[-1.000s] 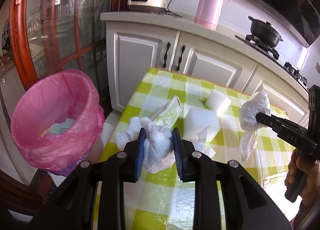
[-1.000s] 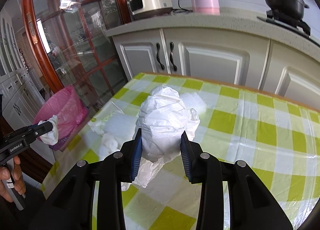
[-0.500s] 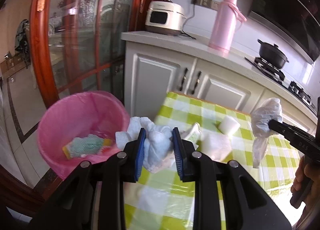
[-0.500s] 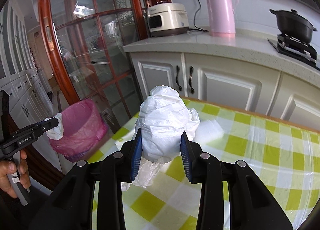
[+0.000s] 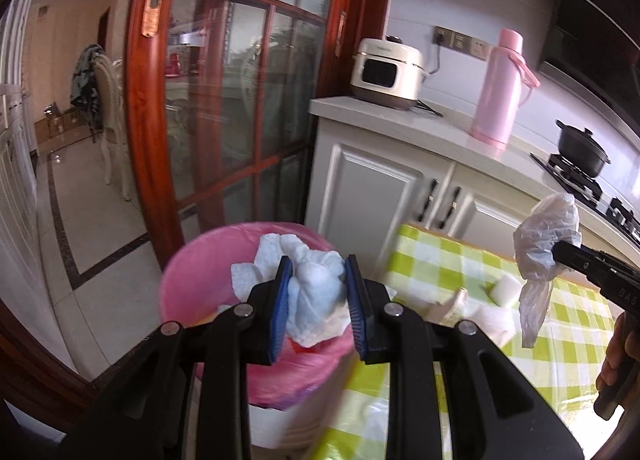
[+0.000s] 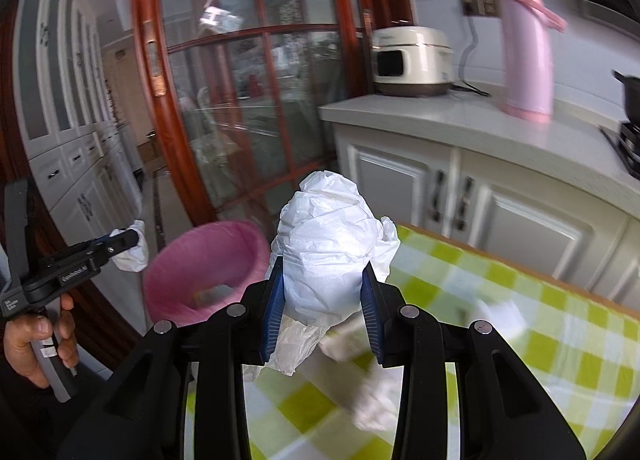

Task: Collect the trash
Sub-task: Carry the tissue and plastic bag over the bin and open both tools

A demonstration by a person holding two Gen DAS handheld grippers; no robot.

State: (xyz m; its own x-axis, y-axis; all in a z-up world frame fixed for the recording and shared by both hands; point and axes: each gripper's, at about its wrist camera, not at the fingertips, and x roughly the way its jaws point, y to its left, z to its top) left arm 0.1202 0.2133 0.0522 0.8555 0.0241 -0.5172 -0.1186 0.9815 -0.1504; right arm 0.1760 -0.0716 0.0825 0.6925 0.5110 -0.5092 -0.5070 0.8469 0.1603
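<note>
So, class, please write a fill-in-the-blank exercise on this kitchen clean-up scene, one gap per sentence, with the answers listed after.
1. The left gripper is shut on a crumpled white ____.
2. The right gripper is shut on a crumpled white plastic ____.
3. The trash bin beside the table is lined with a ____ bag.
4. The pink thermos stands on the ____.

Answers: tissue; bag; pink; counter
</note>
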